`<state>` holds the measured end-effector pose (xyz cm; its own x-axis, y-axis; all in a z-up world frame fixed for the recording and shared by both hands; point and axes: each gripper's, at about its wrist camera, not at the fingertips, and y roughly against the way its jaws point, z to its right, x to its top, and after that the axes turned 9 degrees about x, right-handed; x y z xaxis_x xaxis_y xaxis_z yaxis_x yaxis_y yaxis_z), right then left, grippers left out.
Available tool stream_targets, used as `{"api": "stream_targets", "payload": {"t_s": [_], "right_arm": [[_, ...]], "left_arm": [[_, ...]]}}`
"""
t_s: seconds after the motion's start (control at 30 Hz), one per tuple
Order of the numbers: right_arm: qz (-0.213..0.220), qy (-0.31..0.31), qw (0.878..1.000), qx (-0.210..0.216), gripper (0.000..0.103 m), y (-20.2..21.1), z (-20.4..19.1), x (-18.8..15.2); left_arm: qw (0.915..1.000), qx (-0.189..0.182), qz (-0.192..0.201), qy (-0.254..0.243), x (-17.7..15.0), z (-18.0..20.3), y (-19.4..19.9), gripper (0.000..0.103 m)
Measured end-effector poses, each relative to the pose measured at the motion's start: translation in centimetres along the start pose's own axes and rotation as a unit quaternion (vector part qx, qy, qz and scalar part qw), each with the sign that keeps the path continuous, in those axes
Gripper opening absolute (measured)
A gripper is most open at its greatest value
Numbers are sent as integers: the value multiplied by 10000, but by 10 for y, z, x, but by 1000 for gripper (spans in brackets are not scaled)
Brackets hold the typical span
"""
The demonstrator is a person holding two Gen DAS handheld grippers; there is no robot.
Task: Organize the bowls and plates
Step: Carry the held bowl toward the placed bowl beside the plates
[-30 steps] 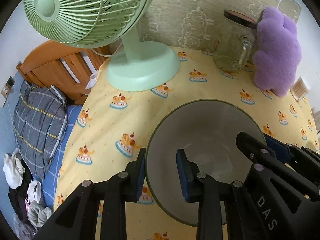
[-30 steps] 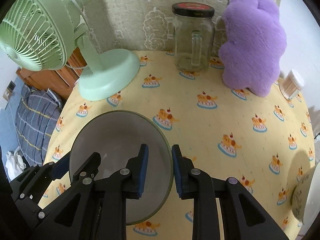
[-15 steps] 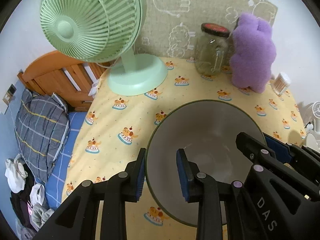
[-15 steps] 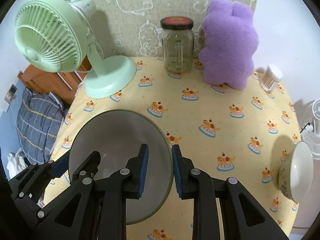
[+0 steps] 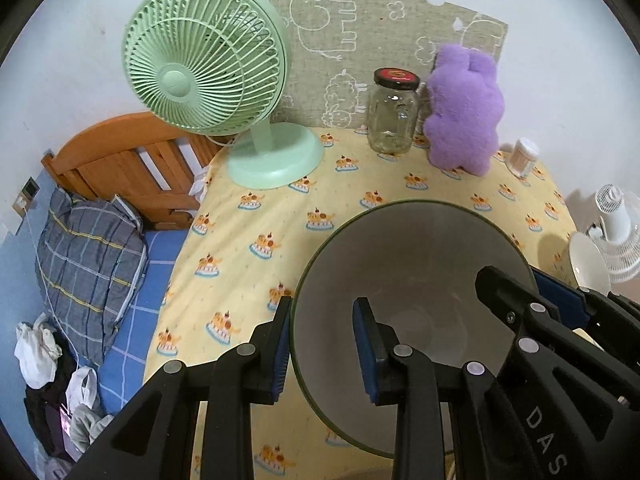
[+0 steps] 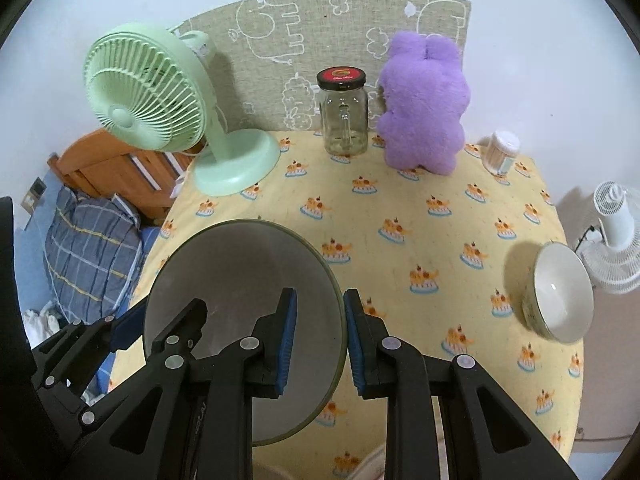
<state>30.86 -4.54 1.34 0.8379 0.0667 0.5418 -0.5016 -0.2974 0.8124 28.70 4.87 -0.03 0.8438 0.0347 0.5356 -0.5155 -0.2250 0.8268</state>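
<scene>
A large grey bowl with a green rim (image 5: 416, 264) is held above the yellow tablecloth by both grippers. My left gripper (image 5: 322, 344) is shut on its left rim, one finger inside, one outside. My right gripper (image 6: 318, 332) is shut on the same bowl (image 6: 240, 276) at its right rim. A small white bowl (image 6: 560, 296) stands on the table at the right; it also shows in the left wrist view (image 5: 586, 260).
A green desk fan (image 6: 160, 104), a glass jar with a red lid (image 6: 344, 112), a purple plush toy (image 6: 424, 104) and a cotton-swab tub (image 6: 502, 152) stand along the back of the table (image 6: 420, 236). A bed lies left below the table edge; a white fan (image 6: 616, 232) stands right.
Both grippers have risen and pulled back with the grey bowl; the table looks farther away. The small white bowl has come into view at the right.
</scene>
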Motion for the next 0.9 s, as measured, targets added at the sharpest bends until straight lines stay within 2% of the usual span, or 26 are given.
{"api": "stream_targets", "payload": {"t_s": [0.4, 0.9], "right_arm": [[25, -184, 9995, -244, 27, 42, -29, -68], [-248, -345, 9976, -544, 27, 52, -51, -140]], "left_arm": [[9992, -189, 83, -338, -61, -20, 36, 28], [9970, -454, -194, -604, -128, -36, 45, 28]]}}
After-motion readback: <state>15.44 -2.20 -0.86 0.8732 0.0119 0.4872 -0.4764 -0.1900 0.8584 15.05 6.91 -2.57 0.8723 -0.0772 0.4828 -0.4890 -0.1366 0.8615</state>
